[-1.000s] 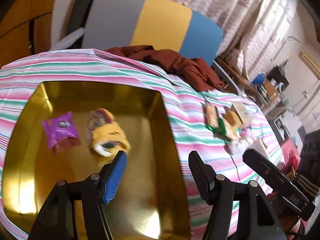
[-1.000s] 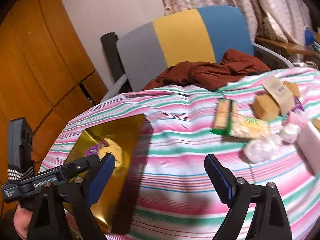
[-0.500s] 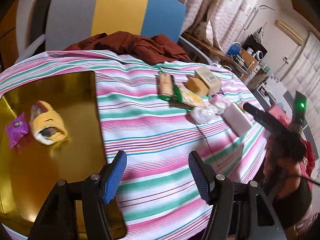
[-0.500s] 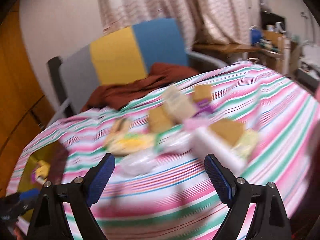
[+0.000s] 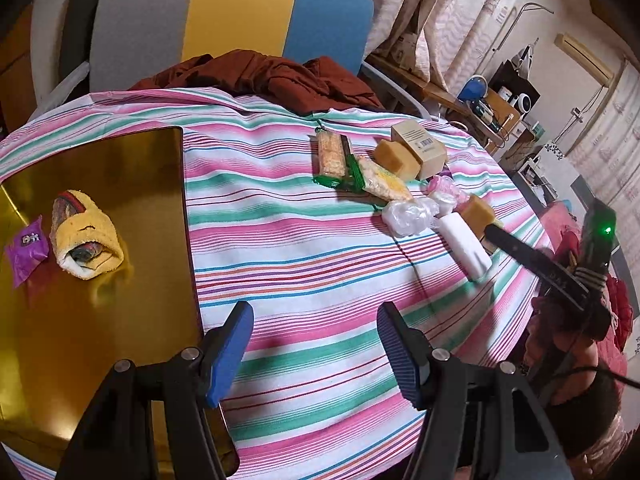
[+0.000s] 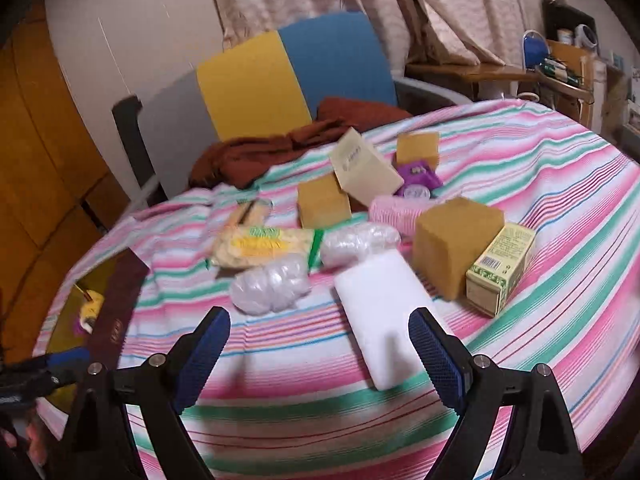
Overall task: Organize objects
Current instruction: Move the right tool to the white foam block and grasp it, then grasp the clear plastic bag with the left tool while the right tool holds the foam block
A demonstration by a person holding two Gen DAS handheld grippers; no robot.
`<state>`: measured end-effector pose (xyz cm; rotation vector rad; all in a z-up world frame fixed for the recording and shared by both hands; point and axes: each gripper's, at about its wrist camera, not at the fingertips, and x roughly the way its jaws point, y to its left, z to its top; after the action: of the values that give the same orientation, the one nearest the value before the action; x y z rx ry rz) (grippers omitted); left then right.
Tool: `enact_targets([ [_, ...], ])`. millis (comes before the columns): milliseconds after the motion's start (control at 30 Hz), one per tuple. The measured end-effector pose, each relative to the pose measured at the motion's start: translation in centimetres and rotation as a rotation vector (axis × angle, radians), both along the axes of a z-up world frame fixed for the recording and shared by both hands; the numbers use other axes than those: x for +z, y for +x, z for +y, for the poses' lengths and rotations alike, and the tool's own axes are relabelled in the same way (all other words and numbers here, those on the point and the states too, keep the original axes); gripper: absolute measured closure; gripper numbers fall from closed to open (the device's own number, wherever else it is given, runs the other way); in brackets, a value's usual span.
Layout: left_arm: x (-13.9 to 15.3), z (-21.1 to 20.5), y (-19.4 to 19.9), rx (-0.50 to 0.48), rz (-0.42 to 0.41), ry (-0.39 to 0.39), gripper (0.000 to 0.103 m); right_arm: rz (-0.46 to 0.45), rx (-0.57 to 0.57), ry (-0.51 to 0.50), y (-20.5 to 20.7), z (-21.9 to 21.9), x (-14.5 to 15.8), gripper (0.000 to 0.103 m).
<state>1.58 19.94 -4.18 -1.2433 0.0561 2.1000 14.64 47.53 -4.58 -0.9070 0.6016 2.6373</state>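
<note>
A gold tray [image 5: 120, 168] at the left holds a rolled yellow towel [image 5: 86, 240] and a purple packet [image 5: 26, 246]. My left gripper [image 5: 314, 320] hangs open over the striped cloth just right of the tray, nothing between its fingers. Farther right lies a pile: snack packets [image 6: 264, 246], clear plastic bundles [image 6: 272, 284], brown blocks [image 6: 456, 240], a cardboard box [image 6: 364, 172], a green-printed box [image 6: 500, 268] and a white block [image 6: 384, 312]. My right gripper [image 6: 320, 328] is open, close over the white block's near end; its pads stand apart from it.
A chair [image 5: 240, 20] with a grey, yellow and blue back stands behind the table, a maroon cloth [image 5: 272, 80] draped from it onto the table edge. A cluttered wooden desk [image 5: 492, 108] and curtains fill the right. The tablecloth drops off at the near edge.
Both views have swung right, away from the tray. The left gripper has left the tray for the striped cloth; the right has come up to the pile. Both jaws keep their width.
</note>
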Motion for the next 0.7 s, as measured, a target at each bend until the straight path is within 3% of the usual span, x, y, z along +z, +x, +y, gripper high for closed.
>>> enact_targets([
  [100,0.0,0.1,0.1,-0.001,0.000,0.001,0.038,-0.017,-0.018,0.041,-0.2,0.7,0.1,0.011],
  [267,0.0,0.7,0.4,-0.019,0.003,-0.008,0.038,-0.174,-0.051,0.052,-1.8,3.3,-2.5,0.014],
  [400,0.2,1.4,0.5,-0.040,0.020,-0.026,0.038,-0.212,-0.020,0.030,-2.6,4.3,-4.2,0.028],
  [500,0.3,2.5,0.3,-0.058,0.030,-0.041,0.038,-0.192,-0.034,0.051,-2.4,4.2,-4.7,0.036],
  [700,0.2,6.1,0.2,-0.128,0.061,-0.062,0.038,-0.100,-0.126,0.055,-1.4,4.1,-4.9,0.039],
])
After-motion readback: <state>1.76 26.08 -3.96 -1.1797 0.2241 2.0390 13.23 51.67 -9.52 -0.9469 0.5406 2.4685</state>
